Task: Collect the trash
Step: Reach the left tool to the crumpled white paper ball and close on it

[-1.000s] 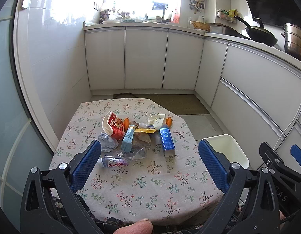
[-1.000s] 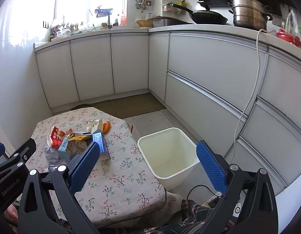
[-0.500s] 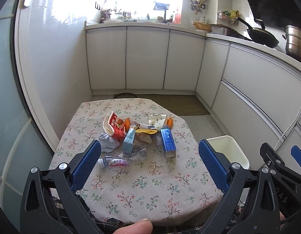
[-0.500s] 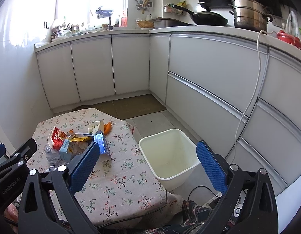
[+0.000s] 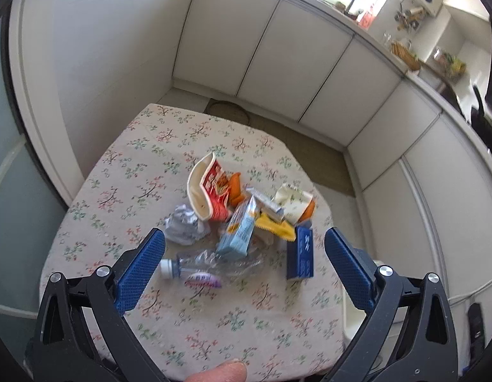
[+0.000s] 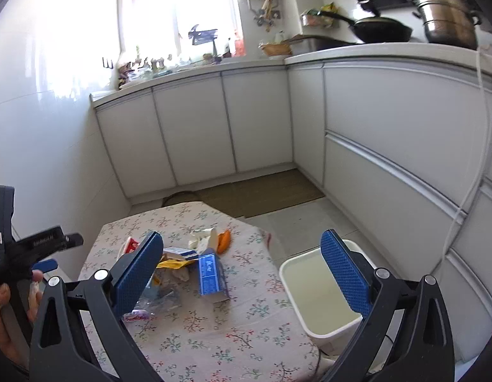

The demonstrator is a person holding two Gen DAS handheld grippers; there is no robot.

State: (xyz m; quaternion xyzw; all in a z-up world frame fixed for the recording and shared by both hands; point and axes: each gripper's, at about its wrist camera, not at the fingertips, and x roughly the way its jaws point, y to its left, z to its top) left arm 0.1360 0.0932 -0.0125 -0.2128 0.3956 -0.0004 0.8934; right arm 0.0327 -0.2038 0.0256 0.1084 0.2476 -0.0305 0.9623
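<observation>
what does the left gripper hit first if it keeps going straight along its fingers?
Probably the crushed clear bottle: it lies closest in the open left gripper's line, with the light blue carton just behind it. Depth is hard to judge in this fisheye view.

- Landmark: small table under a floral cloth (image 5: 169, 312), set before the white base cabinets (image 5: 278, 60).
- Heaped mid-table: red snack bag (image 5: 214, 191), farthest back.
- Left of the bag, nearer: crumpled silver foil wad (image 5: 184, 224).
- In front of the bag: light-blue drink carton (image 5: 239, 229), lying over a crushed clear plastic bottle (image 5: 207, 265).
- Right of the carton: dark-blue rectangular box (image 5: 300, 256).
- Behind the box: yellow wrapper (image 5: 274, 226), then a crumpled white paper cup (image 5: 292, 202).
- On the floor off the table's right edge: white rectangular plastic bin (image 6: 322, 289).
</observation>
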